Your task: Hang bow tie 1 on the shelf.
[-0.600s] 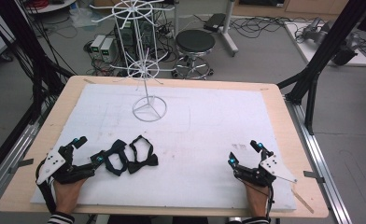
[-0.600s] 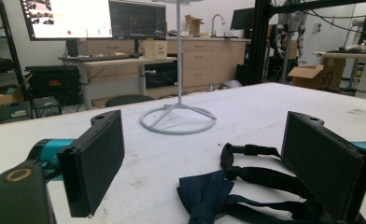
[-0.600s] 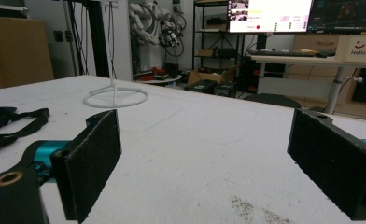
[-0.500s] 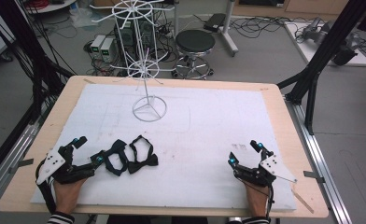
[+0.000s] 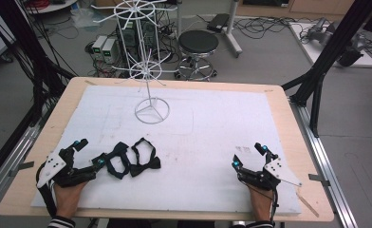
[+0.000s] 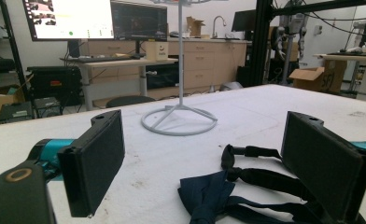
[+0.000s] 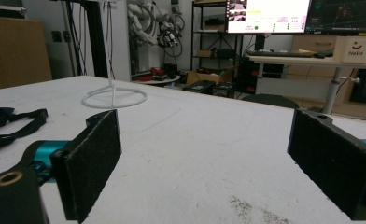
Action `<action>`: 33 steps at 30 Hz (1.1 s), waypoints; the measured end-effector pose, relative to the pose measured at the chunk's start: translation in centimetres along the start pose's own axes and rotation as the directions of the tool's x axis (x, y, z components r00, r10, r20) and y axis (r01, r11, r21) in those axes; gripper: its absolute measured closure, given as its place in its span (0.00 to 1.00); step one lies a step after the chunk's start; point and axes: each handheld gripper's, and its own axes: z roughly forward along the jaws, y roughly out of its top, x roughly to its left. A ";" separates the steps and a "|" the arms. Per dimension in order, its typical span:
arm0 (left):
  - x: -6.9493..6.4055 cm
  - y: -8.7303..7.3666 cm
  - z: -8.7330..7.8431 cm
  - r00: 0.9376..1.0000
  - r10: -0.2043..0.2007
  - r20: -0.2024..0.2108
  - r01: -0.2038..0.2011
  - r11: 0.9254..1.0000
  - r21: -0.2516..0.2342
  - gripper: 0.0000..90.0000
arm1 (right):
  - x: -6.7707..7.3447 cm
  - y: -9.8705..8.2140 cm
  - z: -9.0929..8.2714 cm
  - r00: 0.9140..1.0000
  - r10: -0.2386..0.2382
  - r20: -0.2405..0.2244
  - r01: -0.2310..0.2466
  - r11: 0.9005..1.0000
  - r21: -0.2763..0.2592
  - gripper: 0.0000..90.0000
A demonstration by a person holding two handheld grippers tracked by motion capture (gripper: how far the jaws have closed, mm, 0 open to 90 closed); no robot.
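Left gripper [image 5: 90, 153], lower left of the high view, lies low on the white mat [image 5: 222, 118], jaws wide apart, nothing pinched. Two dark bow ties with straps lie just to its right in that view: first bow tie [image 5: 117, 160] nearest the gripper, second bow tie [image 5: 145, 159] right beside it, the two touching or overlapping. The lower jaw tip with its teal light sits right at the first bow tie's left edge; the upper jaw tip stands apart from it, up and left.

In the left gripper view the navy fabric of a bow tie [image 6: 209, 198] sits at bottom centre, inside the gap between the jaws but nearer the right jaw. Its black strap [image 6: 260, 177] loops off to the right and runs behind or against the right jaw; contact can't be told. Left jaw stands off the fabric, bare mat between.

Right gripper [image 5: 249, 156], lower right of the high view, jaws spread, bare mat between them, well apart from the bow ties. In the right gripper view a strap shows at the far left edge.

White wire rack [image 5: 151, 107] stands upper centre of the mat, well away from both grippers.
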 end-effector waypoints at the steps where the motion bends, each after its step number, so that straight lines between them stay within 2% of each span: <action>1: 0.0 0.0 0.0 1.000 0.000 0.000 0.000 1.000 0.001 0.16 | 0.0 0.0 0.0 1.000 0.005 0.001 -0.005 1.000 0.002 0.10; 10: 0.6 0.8 0.0 1.000 -0.004 0.013 0.004 1.000 0.029 0.15 | -0.1 0.0 0.0 1.000 0.008 -0.001 -0.008 1.000 -0.001 0.10; 13: 0.9 1.7 0.2 1.000 0.010 0.026 -0.011 0.999 0.048 0.15 | -0.1 0.0 0.0 1.000 0.008 -0.002 -0.008 1.000 -0.001 0.10; 16: 1.2 2.9 0.5 0.998 0.043 0.049 -0.047 0.995 0.089 0.15 | -0.1 0.0 0.0 1.000 0.004 0.000 -0.004 1.000 -0.004 0.10; 19: 1.4 3.7 0.8 0.996 0.059 0.070 -0.067 0.990 0.127 0.15 | -0.1 0.0 0.0 1.000 0.002 0.001 -0.002 1.000 -0.007 0.10; 22: 1.4 4.2 1.3 0.993 0.065 0.101 -0.081 0.982 0.172 0.15 | -0.1 0.0 0.0 1.000 0.010 0.003 -0.010 1.000 -0.005 0.10; 24: 1.5 4.5 1.5 0.990 0.067 0.123 -0.092 0.974 0.207 0.15 | -0.1 0.0 0.0 1.000 0.010 0.003 -0.010 1.000 -0.004 0.10; 28: 1.7 5.1 2.2 0.984 0.079 0.158 -0.120 0.954 0.273 0.15 | -0.1 0.0 0.0 1.000 0.010 0.003 -0.010 1.000 -0.005 0.10; 29: 1.7 5.1 2.2 0.984 0.079 0.158 -0.120 0.954 0.273 0.15 | 0.0 0.0 0.0 1.000 0.012 0.004 -0.012 1.000 -0.004 0.10; 30: 1.9 5.4 2.5 0.981 0.081 0.176 -0.132 0.943 0.305 0.15 | -0.1 0.0 0.0 1.000 0.011 0.003 -0.011 1.000 -0.005 0.10; 33: 2.1 5.7 3.1 0.976 0.082 0.204 -0.153 0.921 0.359 0.15 | -0.1 0.0 0.0 1.000 0.009 0.002 -0.009 1.000 -0.006 0.10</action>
